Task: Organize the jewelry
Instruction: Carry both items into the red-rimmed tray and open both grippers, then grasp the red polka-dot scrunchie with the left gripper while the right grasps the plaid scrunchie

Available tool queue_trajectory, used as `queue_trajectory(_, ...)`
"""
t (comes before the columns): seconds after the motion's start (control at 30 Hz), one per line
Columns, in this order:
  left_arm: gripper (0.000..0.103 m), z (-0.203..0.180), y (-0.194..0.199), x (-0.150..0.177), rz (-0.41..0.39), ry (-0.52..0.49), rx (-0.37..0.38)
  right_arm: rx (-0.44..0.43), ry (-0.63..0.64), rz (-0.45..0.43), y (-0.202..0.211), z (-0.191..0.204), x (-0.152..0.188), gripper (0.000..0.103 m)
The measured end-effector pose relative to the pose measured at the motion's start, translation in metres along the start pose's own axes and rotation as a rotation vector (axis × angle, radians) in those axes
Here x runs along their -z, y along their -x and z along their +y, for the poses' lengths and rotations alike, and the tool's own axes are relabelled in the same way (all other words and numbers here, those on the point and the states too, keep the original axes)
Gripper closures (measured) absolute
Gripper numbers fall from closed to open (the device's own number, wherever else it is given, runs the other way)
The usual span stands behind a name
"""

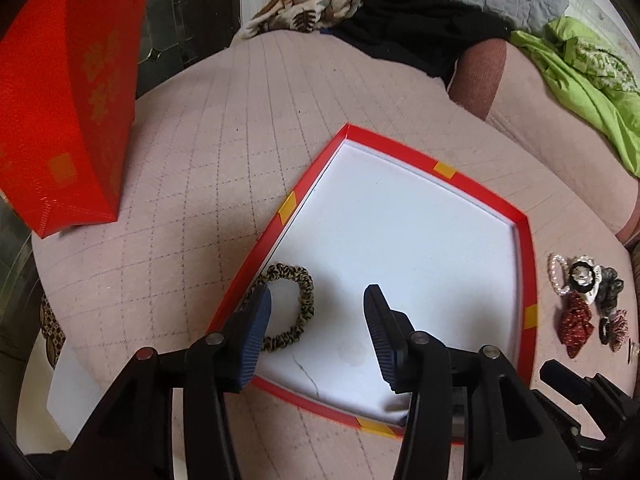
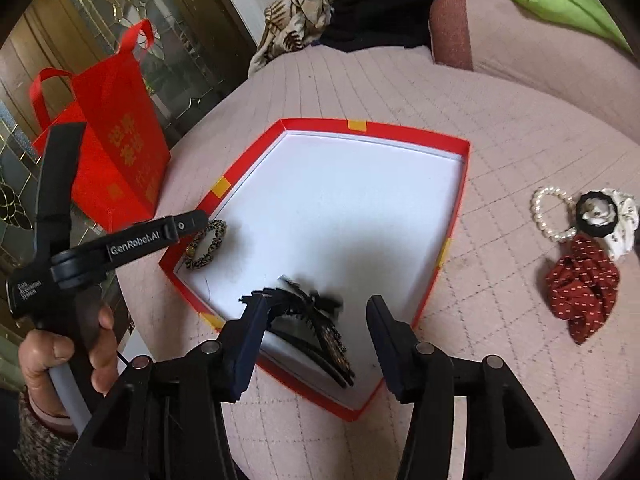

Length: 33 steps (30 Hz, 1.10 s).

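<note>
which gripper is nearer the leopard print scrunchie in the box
Left. The left gripper hangs right over the leopard print scrunchie, one finger crossing it, jaws open. The right gripper is at the box's near corner, open around a black hair clip.

- A shallow red-rimmed box with a white floor lies open and flat on the quilted pink bed cover.
- A leopard-print scrunchie lies flat inside the box, against its left wall.
- A black hair clip, blurred, sits at the box's near edge.
- A pearl bracelet, a black-and-white scrunchie and a dark red dotted scrunchie lie clustered on the cover, right of the box, touching one another.
</note>
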<state>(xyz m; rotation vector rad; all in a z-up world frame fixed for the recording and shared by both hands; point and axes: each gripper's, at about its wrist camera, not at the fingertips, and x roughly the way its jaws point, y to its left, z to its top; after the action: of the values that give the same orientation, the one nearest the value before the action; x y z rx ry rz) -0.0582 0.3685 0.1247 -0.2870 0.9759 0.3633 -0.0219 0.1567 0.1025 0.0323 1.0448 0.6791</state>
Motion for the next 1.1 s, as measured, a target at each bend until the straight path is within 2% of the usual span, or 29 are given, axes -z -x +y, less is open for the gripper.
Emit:
queue_trajectory(0.2,0.05,-0.009,0.028,0.005,-0.029,-0.009,-0.02,0.024,0.006,-0.028,0.037,-0.013,0.023,0.041)
queue_trajectory(0.43,0.045,-0.044,0.057,0.017,-0.062,-0.062,0.028,0.113,-0.097,-0.048,0.089,-0.08,0.073,0.04)
queue_trajectory(0.57,0.042,-0.087,0.067,0.027,-0.061,-0.139,0.084,0.168,-0.22,-0.067,0.118,-0.129,0.102,0.04)
queue_trajectory(0.77,0.042,-0.165,0.06,0.049,0.015,-0.247,0.212,0.259,-0.364,-0.124,0.161,-0.194,0.133,0.04)
queue_trajectory(0.83,0.042,-0.191,0.055,0.056,0.032,-0.285,0.245,0.287,-0.387,-0.144,0.173,-0.208,0.136,0.04)
queue_trajectory(1.1,0.042,-0.268,0.016,0.076,0.096,-0.378,0.286,0.391,-0.488,-0.206,0.195,-0.276,0.134,0.039)
